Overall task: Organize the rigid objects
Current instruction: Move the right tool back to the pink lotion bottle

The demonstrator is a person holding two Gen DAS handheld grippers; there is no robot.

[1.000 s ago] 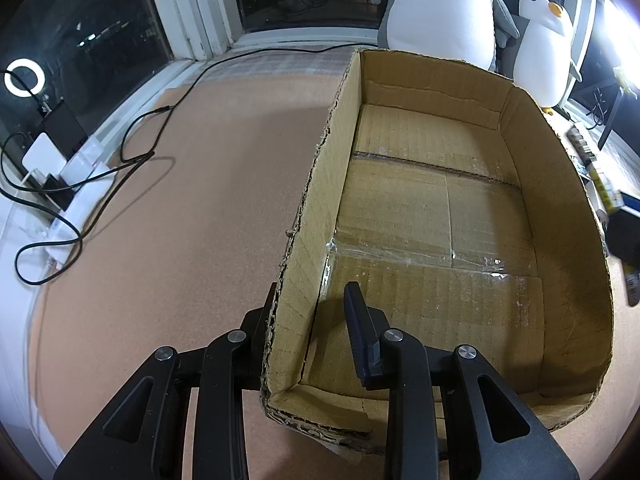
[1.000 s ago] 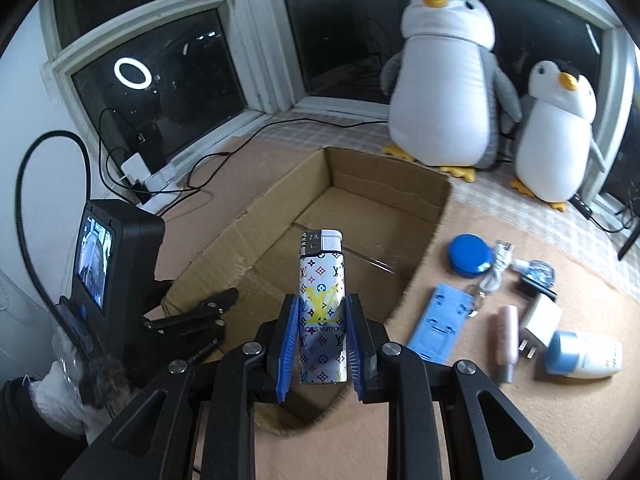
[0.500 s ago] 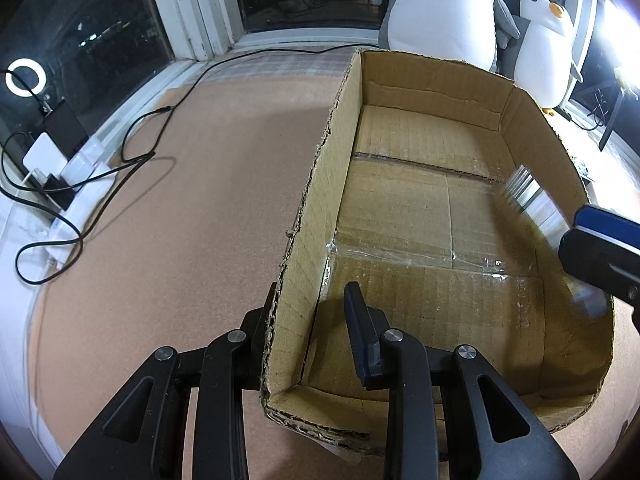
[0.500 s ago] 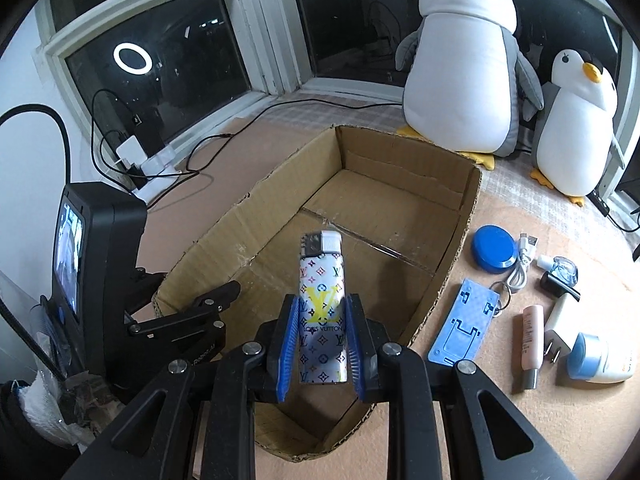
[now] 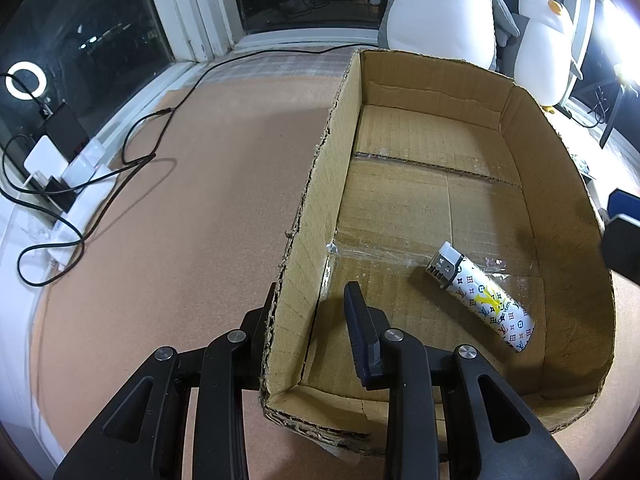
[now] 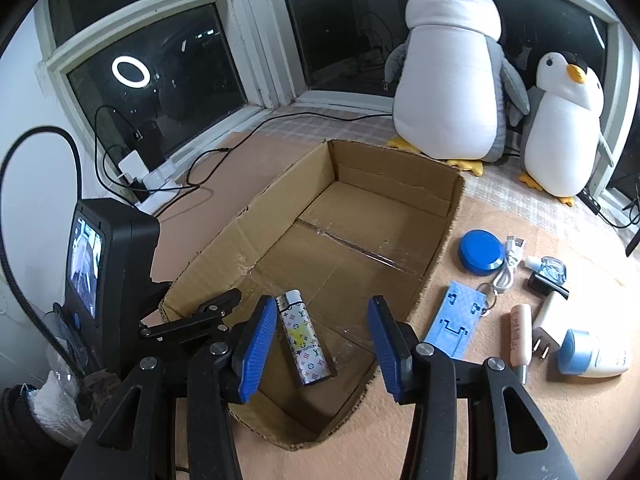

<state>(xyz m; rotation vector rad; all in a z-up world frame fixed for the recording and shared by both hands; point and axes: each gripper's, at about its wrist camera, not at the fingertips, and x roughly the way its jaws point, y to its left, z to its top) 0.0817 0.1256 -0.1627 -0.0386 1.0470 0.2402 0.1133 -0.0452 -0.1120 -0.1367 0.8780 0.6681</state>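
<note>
Tan table [image 6: 500,420] by dark windows [image 6: 168,80], 2 plush penguins [image 6: 452,80] behind.

Rough corrugated cardboard box [image 5: 304,208], glossy lighter [image 5: 486,298]

Indoor lighting is even and moderately bright. A ring light [image 6: 131,71] reflects in the dark window [image 6: 160,84]. Glare whitens the left-wrist view's far right edge. Fisheye distortion bends and darkens all edges.

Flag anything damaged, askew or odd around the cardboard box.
Only wear: the open cardboard box has ragged, torn top edges and a frayed near corner. The patterned lighter lies flat inside, diagonal to the walls. Nothing spilled.
</note>
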